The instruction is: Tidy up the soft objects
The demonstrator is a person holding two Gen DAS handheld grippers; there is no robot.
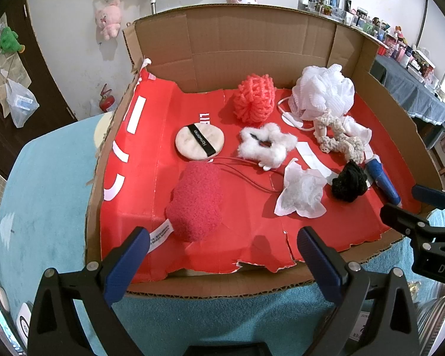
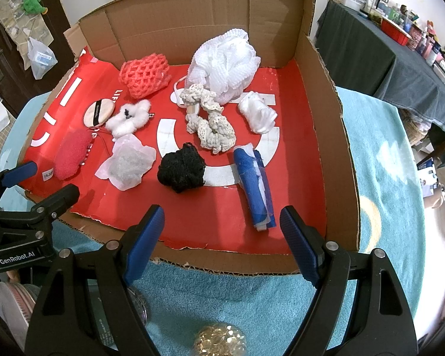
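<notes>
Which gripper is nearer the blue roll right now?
Right. The right gripper hovers, jaws open, at the box's near edge just short of the blue roll. The left gripper sits farther left, in front of the red fuzzy pouch.

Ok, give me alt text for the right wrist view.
The open right gripper hangs before a red-lined cardboard box of soft items: white loofah, black scrunchie, blue roll. The left gripper shows at left.

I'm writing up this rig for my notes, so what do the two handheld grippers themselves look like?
Both match: the left gripper and right gripper have angular matte-black frames with silver rivets and two fingers faced with ribbed blue pads. White lettering marks the bodies: "GenRobot.AI" on the left, seen from the right wrist, and partly visible "DAS" on the right. No cables or sleeves show.
</notes>
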